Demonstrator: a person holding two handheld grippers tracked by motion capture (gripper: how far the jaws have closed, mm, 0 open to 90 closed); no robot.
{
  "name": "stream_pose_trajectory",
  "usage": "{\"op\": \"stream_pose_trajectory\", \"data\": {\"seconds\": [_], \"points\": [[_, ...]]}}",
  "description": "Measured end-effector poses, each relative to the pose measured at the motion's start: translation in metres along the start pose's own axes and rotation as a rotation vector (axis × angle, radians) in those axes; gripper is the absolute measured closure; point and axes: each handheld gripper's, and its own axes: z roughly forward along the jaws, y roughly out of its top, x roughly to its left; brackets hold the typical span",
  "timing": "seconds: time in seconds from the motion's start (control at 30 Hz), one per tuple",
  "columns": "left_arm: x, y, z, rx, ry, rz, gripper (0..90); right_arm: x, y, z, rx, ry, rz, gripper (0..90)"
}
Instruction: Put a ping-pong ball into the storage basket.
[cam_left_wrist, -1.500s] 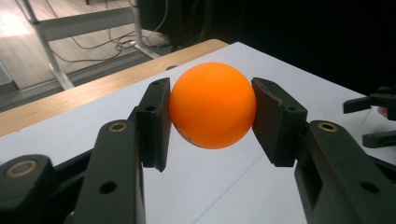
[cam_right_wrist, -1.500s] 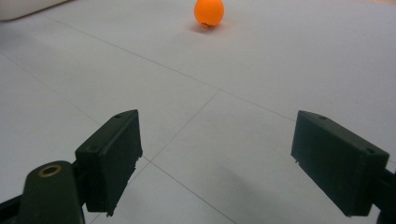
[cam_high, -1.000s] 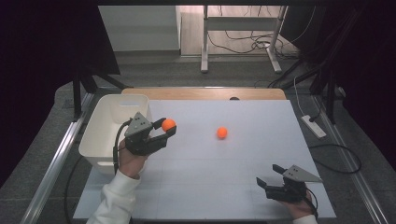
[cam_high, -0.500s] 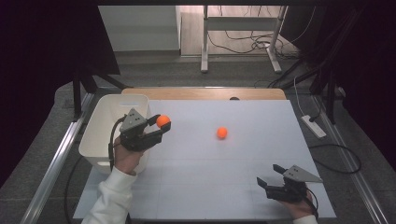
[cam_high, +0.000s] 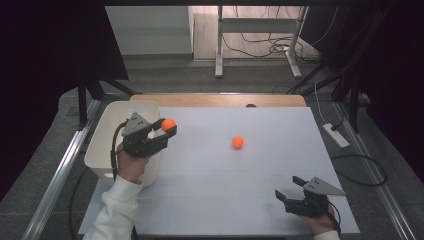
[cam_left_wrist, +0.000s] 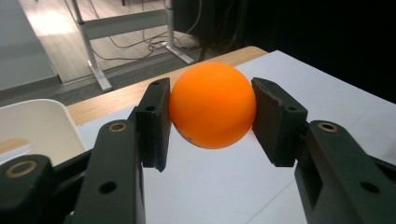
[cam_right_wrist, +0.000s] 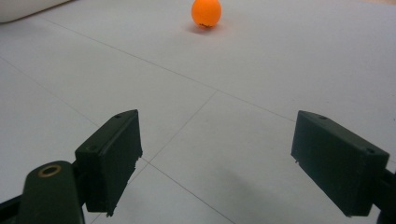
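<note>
Carrying the held orange ball (cam_high: 168, 125) over the white bin (cam_high: 107, 125) looks like the step in hand, and doing it well means keeping the left hand-held gripper (cam_high: 169, 127) clenched until the ball is clearly inside the rim, not just above its near edge. Right now the ball sits at the bin's right wall, raised above the tabletop (cam_high: 240, 200), so a short move leftward seems called for before letting go. In the left gripper view the ball (cam_left_wrist: 212, 105) is pinched at its widest part between both black pads (cam_left_wrist: 154, 121), a hold that looks secure; a low, gentle release would stop a light ball bouncing back out.

Beyond that, the room is dim, with dark curtains at both sides, a metal-legged stand and loose cables on the floor behind. The tabletop is a plain white sheet marked with faint lines, backed by a strip of wood at its far edge. The right hand-held gripper (cam_high: 289, 192) rests at the near right corner, released, jaws wide apart and grasping nothing. A second orange ball (cam_high: 238, 142) lies free near the middle of the sheet, well apart from both.
</note>
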Motion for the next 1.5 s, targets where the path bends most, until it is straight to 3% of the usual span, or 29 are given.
{"op": "stream_pose_trajectory", "data": {"seconds": [1.0,1.5], "points": [[0.027,0.007,-0.001,0.001,0.098,-0.035,50.5,0.001,0.000,0.002,0.004,0.003,0.004,15.8],[0.048,0.004,-0.003,0.005,0.138,-0.071,50.5,0.000,-0.001,0.002,0.007,0.000,0.007,15.8]]}}
